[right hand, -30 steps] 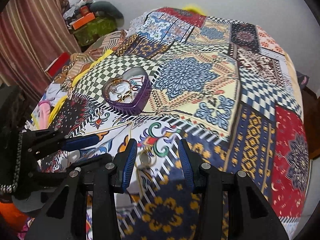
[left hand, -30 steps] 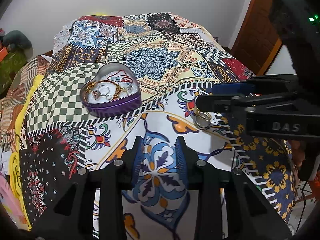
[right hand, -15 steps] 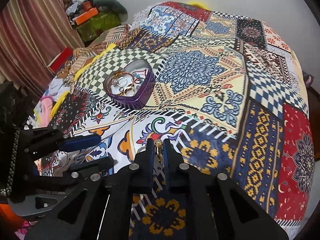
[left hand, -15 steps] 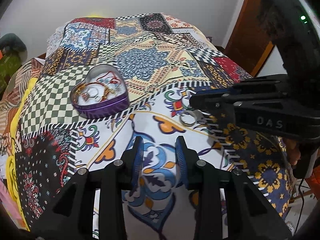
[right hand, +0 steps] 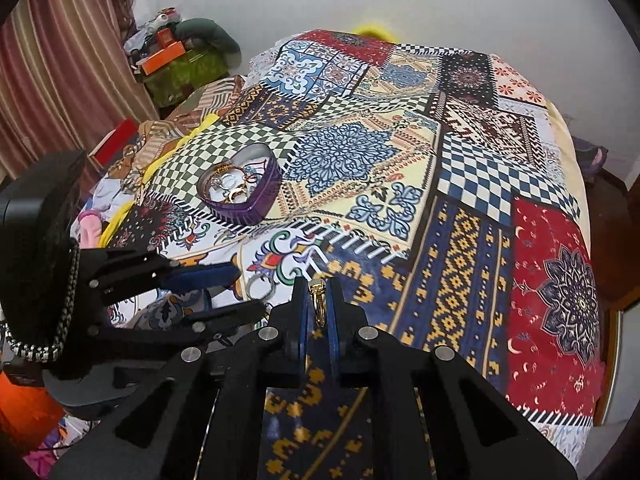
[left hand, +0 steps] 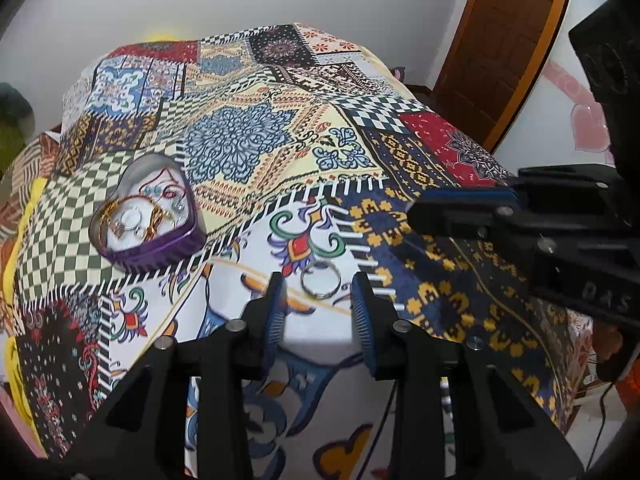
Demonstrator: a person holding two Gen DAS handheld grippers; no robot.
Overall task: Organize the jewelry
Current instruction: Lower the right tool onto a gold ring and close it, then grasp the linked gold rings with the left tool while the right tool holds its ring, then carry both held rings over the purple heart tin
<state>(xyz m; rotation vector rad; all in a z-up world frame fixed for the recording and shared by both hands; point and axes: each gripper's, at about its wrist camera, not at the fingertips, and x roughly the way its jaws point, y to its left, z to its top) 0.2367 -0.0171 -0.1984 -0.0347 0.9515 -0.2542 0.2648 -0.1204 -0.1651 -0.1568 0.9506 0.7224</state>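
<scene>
A small gold ring point(right hand: 319, 300) stands upright between the pads of my right gripper point(right hand: 318, 284), which is shut on it just above the patterned bedspread point(right hand: 460, 240). A silver ring point(left hand: 320, 282) lies flat on the white part of the cloth. My left gripper point(left hand: 319, 292) has its tips on either side of that ring; its jaws are closing, and the pads are not touching it. In the right wrist view the silver ring point(right hand: 260, 286) shows between the left gripper's fingers point(right hand: 200, 276). A purple heart-shaped tin point(left hand: 148, 216) holding several jewelry pieces sits further back to the left.
The right gripper point(left hand: 414, 210) reaches in from the right in the left wrist view. The bedspread falls off at the near and right edges point(right hand: 560, 416). Piled clothes and boxes point(right hand: 168, 64) lie left of the bed beside a curtain. A wooden door point(left hand: 508, 40) is behind on the right.
My right gripper has shut on the gold ring, which it straddled open a second ago. My left gripper has moved right, up to the silver ring, so the tin now sits further left in its view.
</scene>
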